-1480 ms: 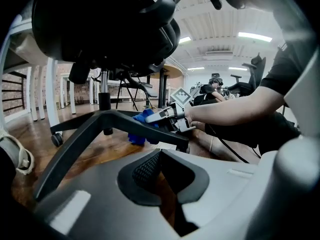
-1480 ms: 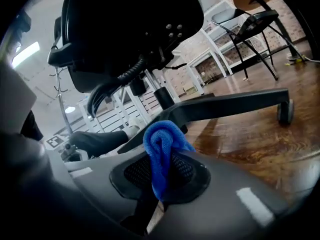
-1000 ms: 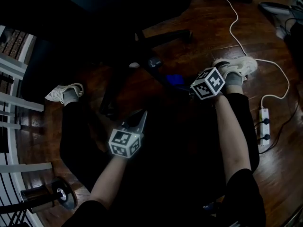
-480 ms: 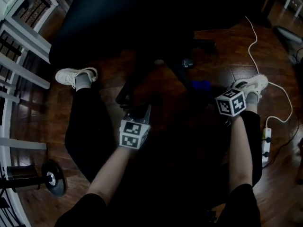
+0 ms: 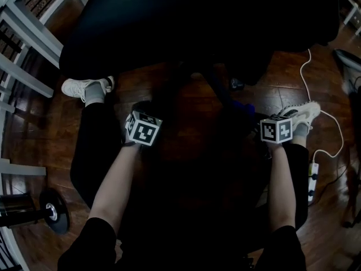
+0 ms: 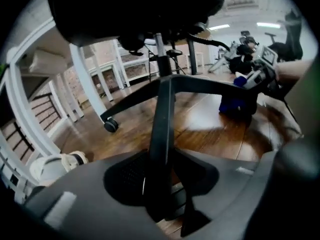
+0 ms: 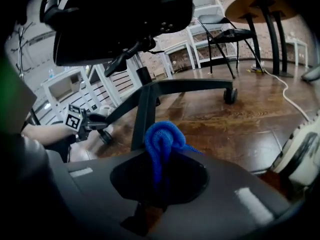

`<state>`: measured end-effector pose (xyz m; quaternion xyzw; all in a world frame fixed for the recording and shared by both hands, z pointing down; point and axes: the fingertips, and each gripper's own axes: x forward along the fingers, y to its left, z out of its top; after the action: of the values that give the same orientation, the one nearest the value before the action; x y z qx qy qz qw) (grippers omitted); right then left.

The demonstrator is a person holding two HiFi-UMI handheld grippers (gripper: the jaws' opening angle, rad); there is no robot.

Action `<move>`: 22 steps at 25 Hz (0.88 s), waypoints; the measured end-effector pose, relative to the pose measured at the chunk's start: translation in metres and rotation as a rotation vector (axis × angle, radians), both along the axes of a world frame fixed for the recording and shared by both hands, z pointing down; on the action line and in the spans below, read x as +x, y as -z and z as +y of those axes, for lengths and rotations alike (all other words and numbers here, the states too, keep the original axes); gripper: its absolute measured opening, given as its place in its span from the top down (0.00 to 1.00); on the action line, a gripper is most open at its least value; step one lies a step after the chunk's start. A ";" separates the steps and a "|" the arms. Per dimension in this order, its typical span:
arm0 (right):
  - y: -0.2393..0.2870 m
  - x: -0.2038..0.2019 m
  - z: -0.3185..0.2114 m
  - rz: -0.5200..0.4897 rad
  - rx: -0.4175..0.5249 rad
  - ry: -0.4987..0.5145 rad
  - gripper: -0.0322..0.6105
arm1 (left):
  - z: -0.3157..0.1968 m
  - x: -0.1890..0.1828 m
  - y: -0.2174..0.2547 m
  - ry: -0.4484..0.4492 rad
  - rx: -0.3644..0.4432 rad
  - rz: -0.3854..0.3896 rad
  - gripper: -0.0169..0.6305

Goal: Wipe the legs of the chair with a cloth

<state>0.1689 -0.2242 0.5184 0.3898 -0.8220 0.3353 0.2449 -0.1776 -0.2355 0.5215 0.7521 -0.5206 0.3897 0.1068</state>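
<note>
In the head view the black office chair seat [image 5: 186,21] covers the hub and most legs of the black star-shaped base [image 6: 167,81]. The wooden floor [image 5: 51,134] under the seat is too dark to read, and the blue knitted cloth [image 7: 162,139] shows there only as a dim patch. In the right gripper view the cloth's lower end vanishes into the dark recess of the right gripper [image 7: 157,176]. The black weight plate on a bar [image 5: 53,210] is cut off by the head view's left edge, and the seat by the top edge of both gripper views.

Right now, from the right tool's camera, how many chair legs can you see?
3. Near leg runs toward the camera, just left of the blue cloth; right leg ends at a caster; left leg angles down-left. Others may be hidden.
</note>
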 end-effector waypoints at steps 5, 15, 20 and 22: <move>0.010 0.000 0.010 -0.245 -0.136 -0.094 0.88 | 0.002 0.004 -0.002 -0.035 -0.021 0.009 0.74; 0.022 0.026 0.010 -0.444 -0.171 -0.312 0.87 | 0.006 0.034 0.002 -0.067 -0.009 0.045 0.76; 0.017 0.055 0.014 -0.587 -0.207 -0.387 0.87 | 0.005 0.055 0.004 -0.118 -0.018 0.028 0.75; 0.016 0.057 0.020 -0.603 -0.208 -0.392 0.87 | 0.005 0.057 0.003 -0.140 -0.023 0.030 0.75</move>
<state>0.2261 -0.2041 0.5026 0.3966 -0.7284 0.5573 -0.0390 -0.1205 -0.2303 0.5186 0.7912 -0.4607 0.3908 0.0955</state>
